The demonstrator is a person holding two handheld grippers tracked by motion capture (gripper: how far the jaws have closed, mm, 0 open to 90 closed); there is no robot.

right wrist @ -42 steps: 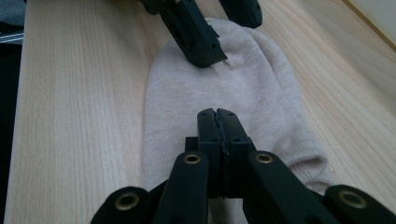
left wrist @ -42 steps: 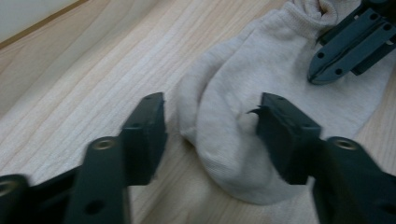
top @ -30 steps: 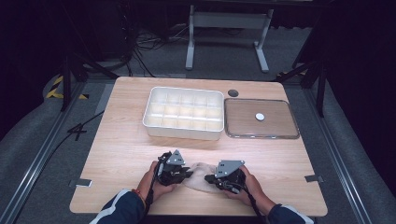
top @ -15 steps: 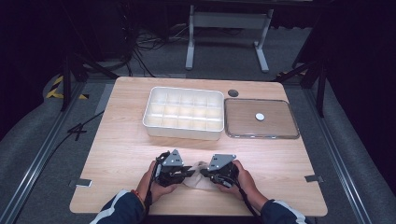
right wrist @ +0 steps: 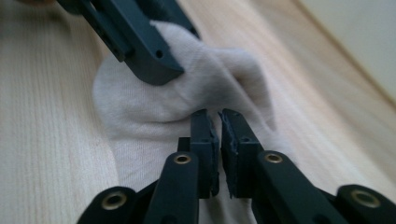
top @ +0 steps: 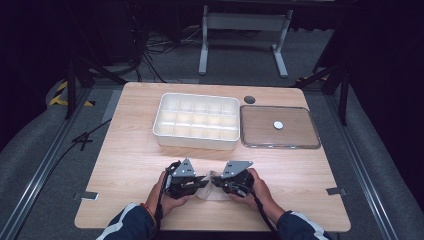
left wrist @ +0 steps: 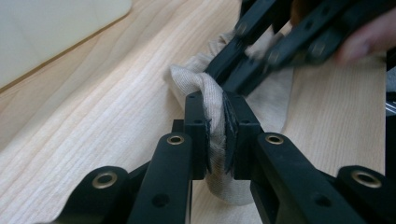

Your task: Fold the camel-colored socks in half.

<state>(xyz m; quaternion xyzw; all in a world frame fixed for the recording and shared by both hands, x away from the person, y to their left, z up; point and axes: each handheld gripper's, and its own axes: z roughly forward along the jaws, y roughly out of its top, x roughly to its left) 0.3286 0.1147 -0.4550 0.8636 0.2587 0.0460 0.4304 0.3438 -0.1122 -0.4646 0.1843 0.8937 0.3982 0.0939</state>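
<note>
At the near edge of the table [top: 130, 150], a beige sock [top: 210, 186] lies bunched between the two grippers, well short of the white divided tray [top: 196, 121] and the clear lid [top: 280, 127] behind it. The left gripper [left wrist: 215, 135] is clamped on a fold of the sock, the fabric pinched flat between its jaws; the right gripper [right wrist: 218, 135] is likewise clenched on a thin pleat of the same sock, jaws nearly closed. The work in hand appears to be folding or bundling the sock. To do it well, both pinches should hold while the hands draw gently apart to take out slack, then move together in one even motion; a pull from one side alone would likely drag the cloth from the other jaws. The sock's long axis runs roughly left to right across the table, from one gripper to the other. Which end is toe or cuff cannot be told, as the fabric is crumpled.
</note>
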